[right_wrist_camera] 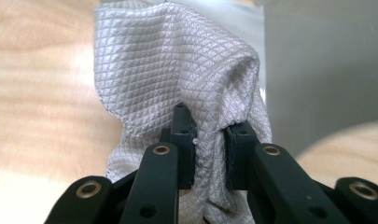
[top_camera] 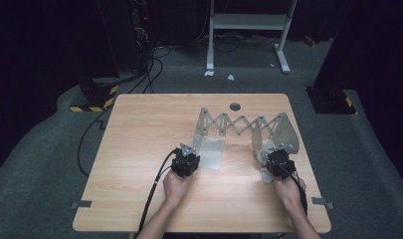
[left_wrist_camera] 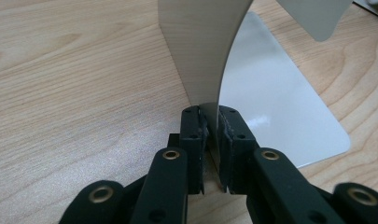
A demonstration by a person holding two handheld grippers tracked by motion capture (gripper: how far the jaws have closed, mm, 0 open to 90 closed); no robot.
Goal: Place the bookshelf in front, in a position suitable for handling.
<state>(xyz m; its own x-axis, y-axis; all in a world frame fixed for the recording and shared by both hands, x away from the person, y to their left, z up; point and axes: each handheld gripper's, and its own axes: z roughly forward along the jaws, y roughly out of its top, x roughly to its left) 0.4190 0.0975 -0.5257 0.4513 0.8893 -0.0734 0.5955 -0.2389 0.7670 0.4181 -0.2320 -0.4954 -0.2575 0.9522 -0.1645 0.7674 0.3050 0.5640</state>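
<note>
Worktop [top_camera: 139, 149]: pale wood; its left half is bare, open room out to the left edge.
Left gripper [top_camera: 185, 162]: near the middle of the worktop, clamped on the upright metal plate of the rack's left end.
Rack [top_camera: 239, 124]: an expanding metal bookend with a scissor lattice, spanning centre to right, set back from the far edge; its flat foot [left_wrist_camera: 280, 116] lies on the wood.
Right gripper [top_camera: 279, 163]: near the right edge, pinching a bunched white cloth [right_wrist_camera: 177, 70] against the rack's right plate.
</note>
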